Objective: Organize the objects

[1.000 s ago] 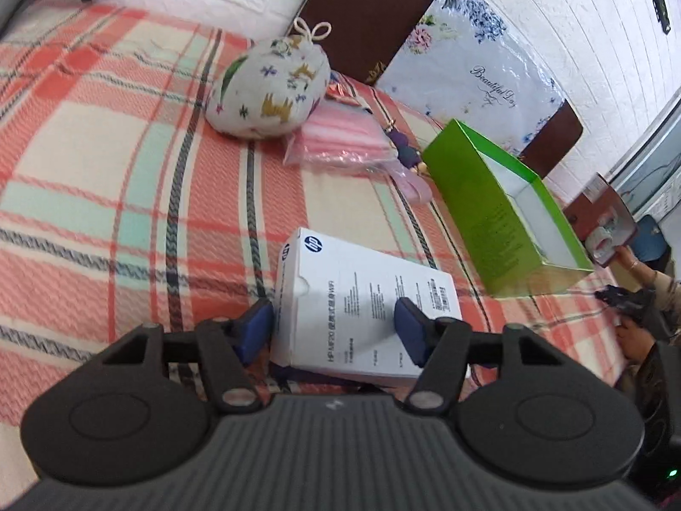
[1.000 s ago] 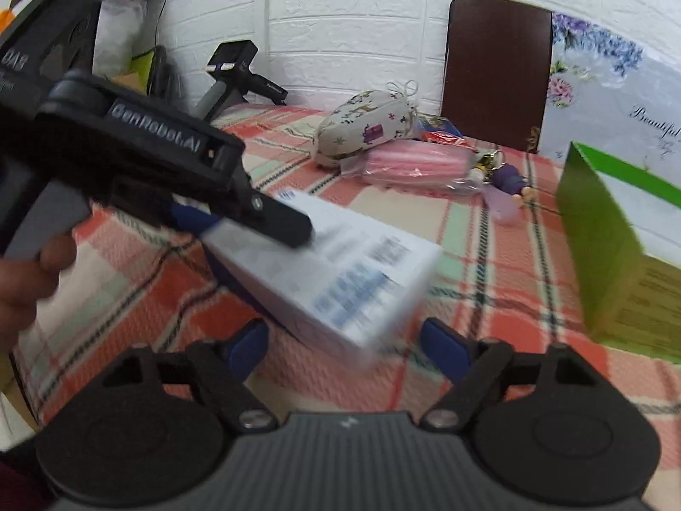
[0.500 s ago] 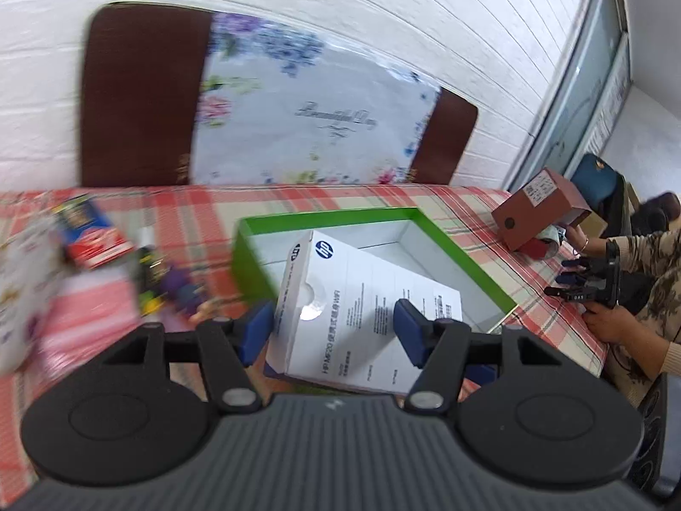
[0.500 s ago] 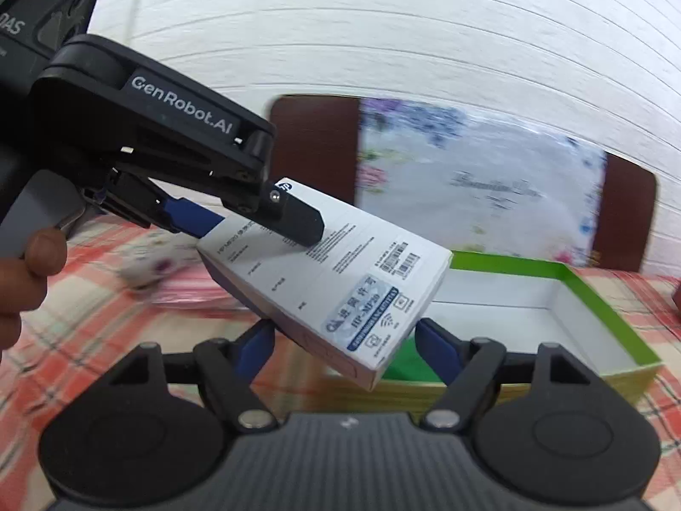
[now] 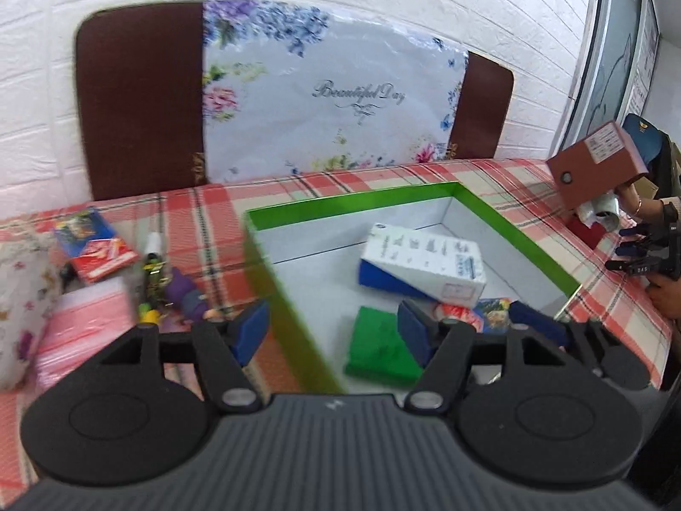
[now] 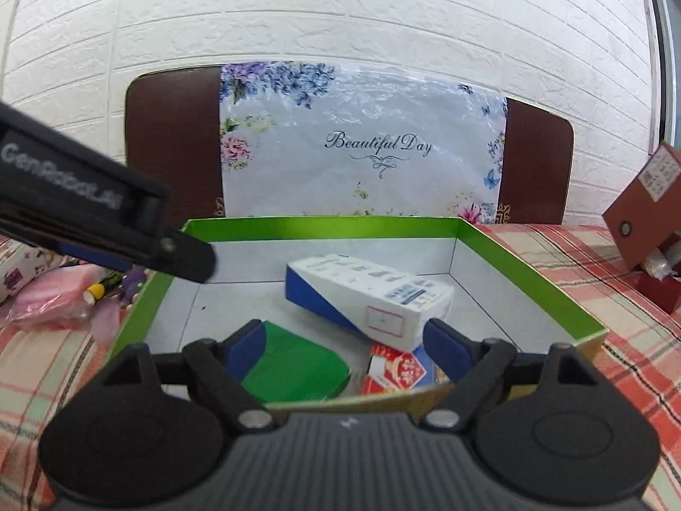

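White box [image 6: 374, 298] lies tilted in green tray [image 6: 527, 272], prob light, stiff card, grab across long sides; left gripper [image 5: 332, 332] & right gripper [image 6: 344, 340] both opening, empty.

White brick wall [image 6: 340, 12] behind, two brown chair backs [image 6: 174, 144] against it with a flowery plastic sheet [image 6: 361, 144] over them, red and white checked cloth [image 5: 213, 204] on the surface, glass door [image 5: 613, 42] at the right, bright daylight all over.
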### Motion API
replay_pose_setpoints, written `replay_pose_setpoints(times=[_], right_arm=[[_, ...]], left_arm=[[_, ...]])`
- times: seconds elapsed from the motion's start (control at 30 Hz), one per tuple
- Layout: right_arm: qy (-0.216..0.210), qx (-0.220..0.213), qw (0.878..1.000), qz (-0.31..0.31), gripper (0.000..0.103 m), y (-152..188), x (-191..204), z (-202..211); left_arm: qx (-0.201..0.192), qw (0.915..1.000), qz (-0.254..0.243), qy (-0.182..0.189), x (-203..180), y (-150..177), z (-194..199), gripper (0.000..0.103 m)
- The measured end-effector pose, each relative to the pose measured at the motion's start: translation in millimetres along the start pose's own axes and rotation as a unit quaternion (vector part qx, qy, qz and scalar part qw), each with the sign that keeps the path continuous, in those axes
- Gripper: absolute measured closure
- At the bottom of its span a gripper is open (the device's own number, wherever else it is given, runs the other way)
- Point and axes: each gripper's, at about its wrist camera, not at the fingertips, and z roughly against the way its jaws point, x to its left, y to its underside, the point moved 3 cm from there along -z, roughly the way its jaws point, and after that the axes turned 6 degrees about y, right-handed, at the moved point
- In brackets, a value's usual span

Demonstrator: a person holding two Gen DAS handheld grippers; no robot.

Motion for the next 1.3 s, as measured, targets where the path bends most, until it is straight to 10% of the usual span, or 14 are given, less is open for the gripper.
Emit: replay_pose_setpoints(times=[0.27, 0.5, 0.6, 0.77, 0.87, 1.03, 1.3], right_arm=[[-0.085, -0.050, 0.995, 0.015, 0.018, -15.6, 44.0, 48.8], [-0.223, 0.006, 0.974, 0.044, 0.021, -36.7, 138.7, 43.8], [-0.251, 0.031, 0.967, 0.035, 0.020, -45.5, 184.1, 26.7], [-0.245, 0.091, 0.965, 0.030, 0.016, -50.3, 261.0, -27.1], [-0.235, 0.126, 0.961, 0.069, 0.038, -39.2, 297.3, -52.8], [-0.233, 0.089, 0.961, 0.118, 0.062, -29.1, 303.0, -37.2], [-0.300, 0.136, 0.941, 0.081, 0.067, -0.1, 262.8, 11.4]], left_arm=[[-0.014, 0.9933, -0.004, -0.115, 82.6, 56.1, 72.0, 0.034], [-0.011, 0.9605, 0.118, -0.252, 190.8, 98.2, 125.5, 0.034], [-0.013, 0.9496, 0.175, -0.260, 216.6, 118.4, 142.7, 0.035], [-0.037, 0.9551, 0.133, -0.262, 211.9, 132.8, 152.6, 0.034], [-0.043, 0.9559, 0.133, -0.258, 212.1, 132.2, 150.7, 0.031], [-0.056, 0.9580, 0.127, -0.251, 210.0, 139.0, 153.2, 0.024], [-0.042, 0.9568, 0.105, -0.268, 206.0, 139.9, 145.9, 0.021]])
